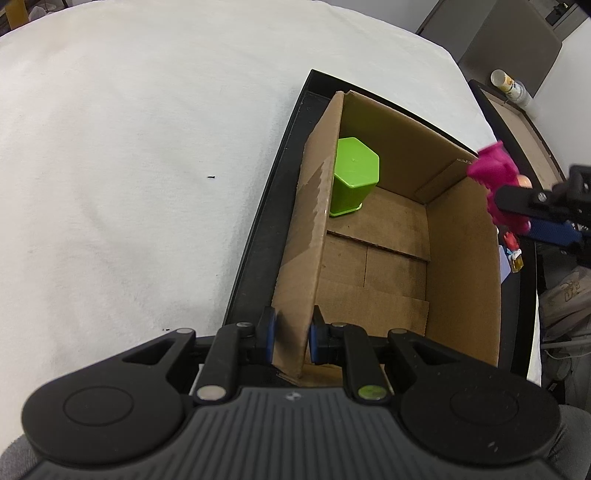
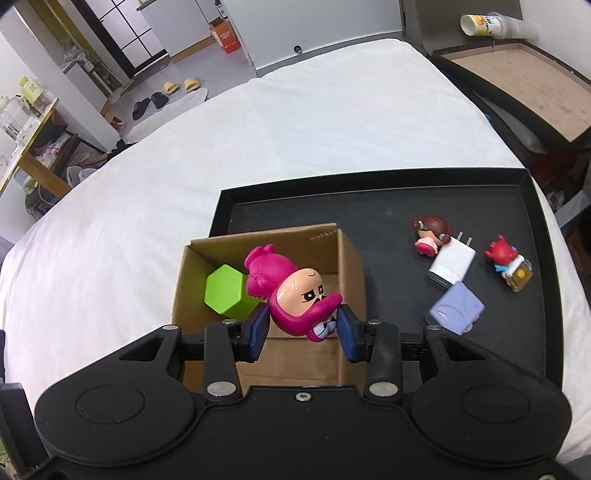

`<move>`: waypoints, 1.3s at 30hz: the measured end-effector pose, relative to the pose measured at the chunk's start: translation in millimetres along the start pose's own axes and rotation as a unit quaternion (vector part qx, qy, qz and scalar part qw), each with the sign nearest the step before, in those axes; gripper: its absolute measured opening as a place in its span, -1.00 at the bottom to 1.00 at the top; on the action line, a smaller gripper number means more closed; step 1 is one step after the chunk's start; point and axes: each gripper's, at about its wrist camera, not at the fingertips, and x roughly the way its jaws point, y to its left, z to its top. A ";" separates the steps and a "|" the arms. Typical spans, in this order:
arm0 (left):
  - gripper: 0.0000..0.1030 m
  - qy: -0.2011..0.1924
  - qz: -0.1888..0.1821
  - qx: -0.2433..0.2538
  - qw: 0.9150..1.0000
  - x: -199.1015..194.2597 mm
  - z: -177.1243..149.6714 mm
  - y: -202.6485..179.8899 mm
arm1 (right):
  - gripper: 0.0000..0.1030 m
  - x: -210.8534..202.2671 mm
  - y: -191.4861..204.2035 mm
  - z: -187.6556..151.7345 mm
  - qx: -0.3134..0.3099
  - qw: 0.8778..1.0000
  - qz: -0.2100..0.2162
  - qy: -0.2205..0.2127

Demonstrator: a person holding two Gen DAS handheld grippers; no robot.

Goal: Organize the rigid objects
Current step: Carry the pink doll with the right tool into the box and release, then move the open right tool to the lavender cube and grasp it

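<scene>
An open cardboard box (image 1: pixel 391 236) (image 2: pixel 347 266) stands in a black tray (image 2: pixel 388 210) (image 1: pixel 258 236). A green hexagonal block (image 1: pixel 352 175) (image 2: pixel 225 290) stands in the box's far corner. My left gripper (image 1: pixel 291 338) is shut on the box's near left wall. My right gripper (image 2: pixel 303 330) is shut on a magenta toy figure (image 2: pixel 291 291) and holds it above the box opening; in the left wrist view the figure (image 1: pixel 495 173) is over the box's right wall.
On the tray right of the box lie a brown-haired doll (image 2: pixel 430 234), a white charger (image 2: pixel 452 262), a lilac cube (image 2: pixel 456 308) and a red figure (image 2: pixel 504 256). White cloth (image 1: pixel 129 166) covers the table. A wooden side table (image 2: pixel 517 81) with a cup (image 2: pixel 484 24) stands far right.
</scene>
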 end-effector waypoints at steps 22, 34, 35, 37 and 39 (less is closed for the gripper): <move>-0.67 -0.002 0.011 0.004 1.000 -2.5 0.4 -4.4 | 0.03 -13.6 -20.2 -4.4 0.018 1.000 0.003 -0.012; -0.67 -0.001 0.016 0.001 1.000 -2.8 1.7 -5.6 | 0.05 -24.1 -50.2 -11.3 0.042 0.999 0.004 -0.018; -0.67 -0.001 0.017 0.001 1.000 -2.7 1.9 -5.8 | 0.09 -24.8 -53.1 -11.6 0.045 0.999 0.005 -0.019; -0.67 -0.001 0.018 0.001 1.000 -2.8 2.3 -6.4 | 0.13 -26.8 -58.1 -12.2 0.050 0.999 0.005 -0.022; -0.67 -0.001 0.019 -0.001 1.000 -3.0 2.0 -6.6 | 0.13 -29.7 -63.5 -12.9 0.053 0.998 0.006 -0.024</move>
